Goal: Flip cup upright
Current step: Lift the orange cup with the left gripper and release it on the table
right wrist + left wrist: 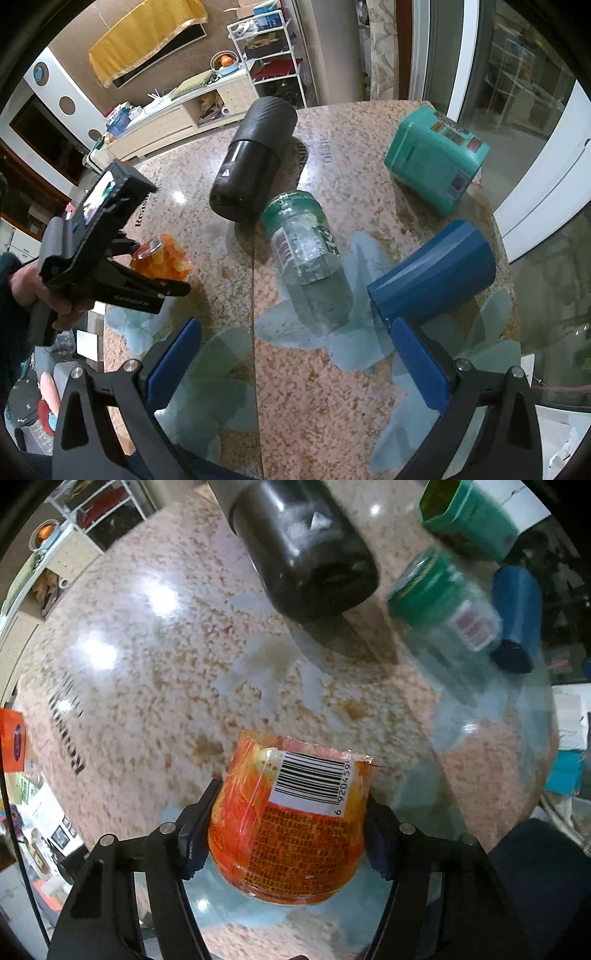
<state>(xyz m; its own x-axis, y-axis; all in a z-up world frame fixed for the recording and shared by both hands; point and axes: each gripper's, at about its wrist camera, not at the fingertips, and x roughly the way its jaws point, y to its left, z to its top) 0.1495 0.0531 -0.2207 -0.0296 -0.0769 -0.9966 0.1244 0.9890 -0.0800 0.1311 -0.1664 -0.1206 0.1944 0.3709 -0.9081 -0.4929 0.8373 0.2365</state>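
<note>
My left gripper (286, 832) is shut on an orange plastic cup (295, 819) with a barcode label, held just above the speckled table (147, 646). In the right wrist view the same orange cup (162, 260) sits in the left gripper (147, 273) at the left. My right gripper (295, 354) is open and empty above the table (332, 406). A blue cup (436, 275) lies on its side just past my right finger; it also shows in the left wrist view (517, 613).
A black tumbler (253, 158) lies on its side at the middle; it also shows in the left wrist view (303, 546). A clear green-capped jar (306, 251) lies beside it. A teal container (436, 162) lies at the far right. The table edge runs behind them.
</note>
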